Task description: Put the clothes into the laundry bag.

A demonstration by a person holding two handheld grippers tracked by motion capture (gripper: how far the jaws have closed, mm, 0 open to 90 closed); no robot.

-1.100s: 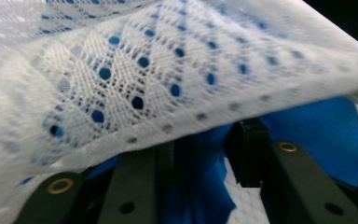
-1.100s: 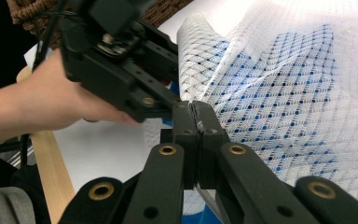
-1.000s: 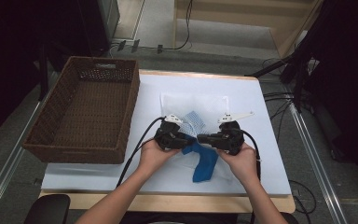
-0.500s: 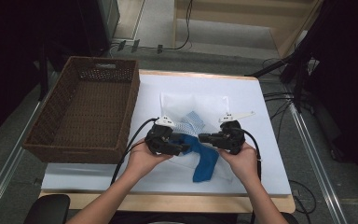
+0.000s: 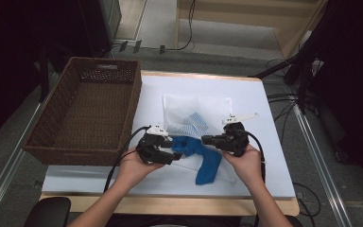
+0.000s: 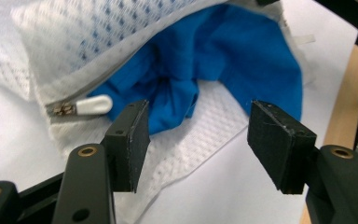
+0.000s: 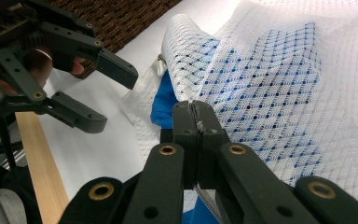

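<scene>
On the white surface [image 5: 264, 104], near its front edge, the right tool [image 5: 207, 139] pinches the mesh bag [image 5: 196, 111]; the left tool [image 5: 177, 157], just opening, is empty beside the blue cloth [image 5: 207, 163].

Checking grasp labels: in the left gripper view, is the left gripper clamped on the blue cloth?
No: the left gripper has its pads apart, and the blue cloth lies beyond them inside the white mesh bag, untouched.

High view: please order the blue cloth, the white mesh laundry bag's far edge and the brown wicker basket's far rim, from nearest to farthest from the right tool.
1. Blue cloth, just left of the right tool.
2. White mesh laundry bag's far edge, beyond it.
3. Brown wicker basket's far rim, far left corner.
</scene>
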